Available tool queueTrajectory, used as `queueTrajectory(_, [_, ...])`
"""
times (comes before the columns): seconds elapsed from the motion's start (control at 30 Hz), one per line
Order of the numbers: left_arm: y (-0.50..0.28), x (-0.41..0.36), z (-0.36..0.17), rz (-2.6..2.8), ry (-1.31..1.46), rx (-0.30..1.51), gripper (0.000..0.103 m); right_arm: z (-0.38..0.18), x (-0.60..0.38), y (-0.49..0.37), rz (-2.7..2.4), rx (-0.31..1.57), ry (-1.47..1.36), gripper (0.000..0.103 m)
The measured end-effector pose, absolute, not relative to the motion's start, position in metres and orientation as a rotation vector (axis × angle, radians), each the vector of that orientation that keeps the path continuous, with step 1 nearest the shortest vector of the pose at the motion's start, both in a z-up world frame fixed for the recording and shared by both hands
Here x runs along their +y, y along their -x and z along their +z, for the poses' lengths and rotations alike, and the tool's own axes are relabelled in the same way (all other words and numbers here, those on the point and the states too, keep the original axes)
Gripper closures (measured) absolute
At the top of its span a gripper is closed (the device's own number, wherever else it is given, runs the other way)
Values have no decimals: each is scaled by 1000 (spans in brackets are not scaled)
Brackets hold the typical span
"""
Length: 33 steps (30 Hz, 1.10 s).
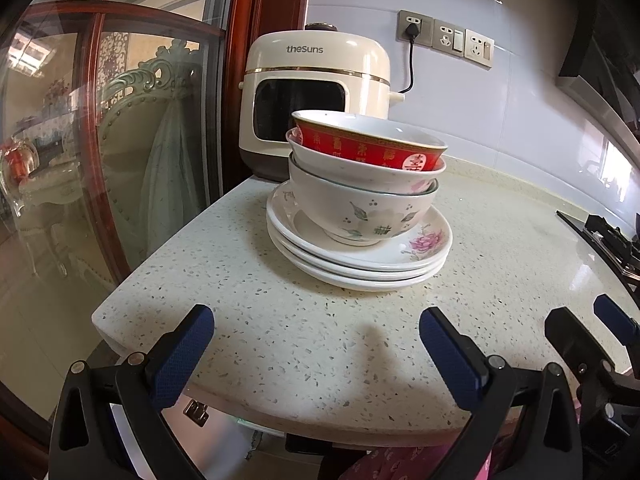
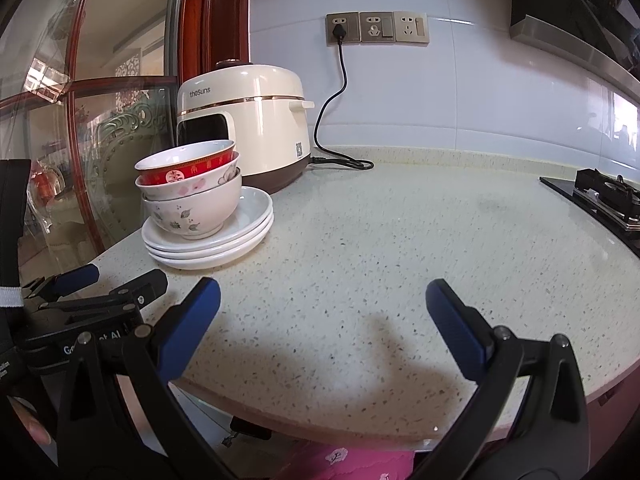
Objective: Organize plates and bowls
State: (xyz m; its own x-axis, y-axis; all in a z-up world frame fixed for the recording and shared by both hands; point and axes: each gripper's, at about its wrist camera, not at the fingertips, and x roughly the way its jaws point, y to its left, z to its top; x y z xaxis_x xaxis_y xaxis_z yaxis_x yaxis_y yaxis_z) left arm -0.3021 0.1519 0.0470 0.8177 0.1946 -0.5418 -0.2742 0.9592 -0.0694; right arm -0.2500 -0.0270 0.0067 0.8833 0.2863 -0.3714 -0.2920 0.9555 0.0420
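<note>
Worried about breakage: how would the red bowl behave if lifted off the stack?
The red bowl looks glazed, so likely stiff, slippery and chippable. It sits tilted in the bowl beneath, so it should lift free. Both grippers are open, away from it.

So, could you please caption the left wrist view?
Open left hand-held gripper faces three nested bowls on stacked plates.

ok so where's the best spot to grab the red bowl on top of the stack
Grip the rim of the red bowl with gold trim, one finger inside and one outside, coming from above. It sits nested in the white floral bowl, so only its upper band is exposed. The near rim faces the open left gripper.
</note>
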Motion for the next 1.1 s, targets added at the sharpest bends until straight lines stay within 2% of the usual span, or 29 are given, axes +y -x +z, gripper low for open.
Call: queueTrajectory(1.1, [305, 158, 52, 251, 151, 541, 0, 0, -24, 251, 314, 416, 2, 0])
